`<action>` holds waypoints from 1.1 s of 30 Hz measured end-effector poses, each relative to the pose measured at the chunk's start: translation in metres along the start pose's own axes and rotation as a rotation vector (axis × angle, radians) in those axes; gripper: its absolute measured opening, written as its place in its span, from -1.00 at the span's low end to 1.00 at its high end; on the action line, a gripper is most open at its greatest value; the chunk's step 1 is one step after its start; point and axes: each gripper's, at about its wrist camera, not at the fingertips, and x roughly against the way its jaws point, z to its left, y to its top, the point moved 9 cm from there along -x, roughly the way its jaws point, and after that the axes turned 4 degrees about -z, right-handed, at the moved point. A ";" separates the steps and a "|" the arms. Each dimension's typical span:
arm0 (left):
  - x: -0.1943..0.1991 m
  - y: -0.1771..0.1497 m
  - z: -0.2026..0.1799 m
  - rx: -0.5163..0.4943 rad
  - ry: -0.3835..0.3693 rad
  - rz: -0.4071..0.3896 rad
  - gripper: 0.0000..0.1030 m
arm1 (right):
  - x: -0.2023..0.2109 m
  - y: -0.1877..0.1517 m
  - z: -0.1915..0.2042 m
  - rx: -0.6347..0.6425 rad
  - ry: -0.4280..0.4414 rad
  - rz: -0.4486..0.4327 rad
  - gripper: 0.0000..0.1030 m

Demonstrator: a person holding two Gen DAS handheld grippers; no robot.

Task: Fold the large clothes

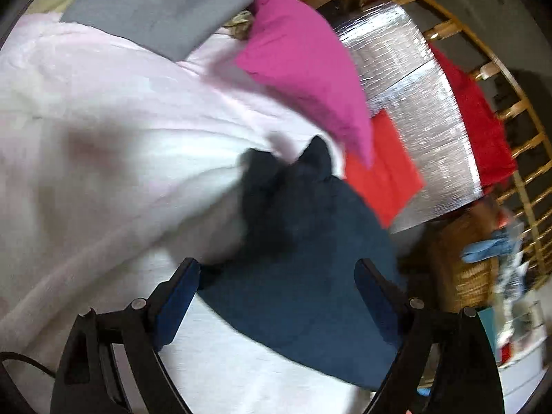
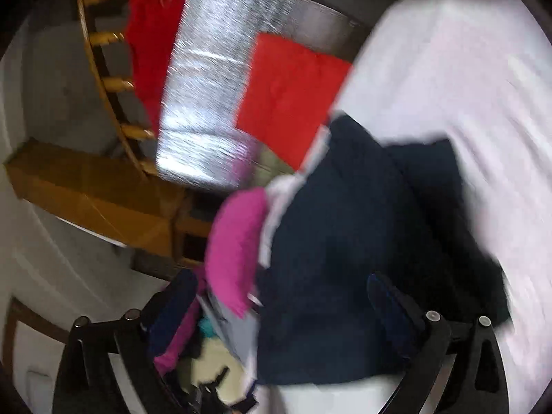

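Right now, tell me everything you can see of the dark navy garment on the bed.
The dark navy garment is soft, matte cloth, folded into a compact bundle with two rumpled points sticking up at its far end. It lies on the pale pink bed cover, beside a magenta cloth and near a folded red cloth. Both views are blurred. The left gripper and right gripper frame it with jaws wide open, not pinching it.

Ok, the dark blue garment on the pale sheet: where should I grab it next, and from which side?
Probably take the dark blue garment at its crumpled far end, where two bunched peaks stand up off the pale sheet. The near part lies flat, giving little to pinch. Come in from the near side over that flat part, with the left gripper, whose jaws are open, straddling a peak.
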 end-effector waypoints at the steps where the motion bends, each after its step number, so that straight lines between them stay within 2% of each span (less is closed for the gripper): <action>1: -0.003 -0.002 0.003 0.012 0.011 0.014 0.77 | 0.005 -0.008 -0.009 -0.007 -0.016 -0.002 0.95; 4: -0.011 -0.010 0.013 0.040 0.050 0.051 0.77 | 0.014 -0.023 -0.041 -0.084 -0.074 -0.018 0.95; 6: -0.017 -0.012 0.020 0.032 0.106 0.062 0.77 | 0.012 -0.022 -0.048 -0.114 -0.062 -0.025 0.95; 8: -0.025 -0.012 0.024 0.041 0.124 0.080 0.77 | 0.010 -0.018 -0.051 -0.105 -0.065 -0.058 0.95; 12: -0.029 -0.012 0.024 0.037 0.146 0.093 0.77 | -0.001 -0.014 -0.054 -0.105 -0.096 -0.059 0.93; 14: -0.027 -0.010 0.017 0.016 0.149 0.085 0.77 | 0.002 -0.011 -0.036 -0.070 -0.062 -0.060 0.79; 15: -0.026 -0.008 0.013 -0.018 0.161 0.077 0.77 | 0.000 -0.010 -0.024 -0.028 -0.057 -0.051 0.76; 16: -0.024 -0.005 0.008 -0.075 0.193 0.055 0.77 | 0.000 -0.012 -0.014 0.021 -0.052 -0.041 0.64; 17: -0.021 -0.002 0.004 -0.123 0.227 0.022 0.77 | 0.000 -0.014 -0.006 0.068 -0.047 -0.025 0.41; 18: -0.016 0.001 -0.001 -0.179 0.265 -0.015 0.77 | -0.001 -0.018 -0.004 0.091 -0.049 -0.005 0.28; 19: -0.011 0.003 -0.006 -0.241 0.301 -0.043 0.77 | -0.004 -0.024 -0.005 0.107 -0.057 0.030 0.03; 20: -0.008 0.002 -0.012 -0.286 0.315 -0.060 0.77 | -0.007 -0.028 -0.006 0.112 -0.070 0.054 -0.07; 22: -0.004 -0.001 -0.016 -0.328 0.317 -0.060 0.77 | -0.010 -0.040 -0.014 0.124 -0.102 0.097 -0.07; 24: -0.003 -0.011 -0.016 -0.336 0.314 -0.024 0.77 | -0.015 -0.051 -0.017 0.120 -0.103 0.138 -0.07; 27: -0.008 -0.023 -0.006 -0.284 0.303 0.067 0.77 | -0.018 -0.067 -0.018 0.108 -0.095 0.180 -0.07; 30: -0.010 -0.039 0.000 -0.200 0.256 0.151 0.77 | -0.020 -0.077 -0.028 0.064 -0.110 0.185 -0.07; 31: -0.011 -0.040 0.000 -0.187 0.248 0.159 0.77 | -0.018 -0.078 -0.034 0.043 -0.118 0.179 -0.01; 33: -0.010 -0.044 -0.001 -0.161 0.214 0.175 0.77 | -0.015 -0.074 -0.047 -0.017 -0.148 0.145 0.26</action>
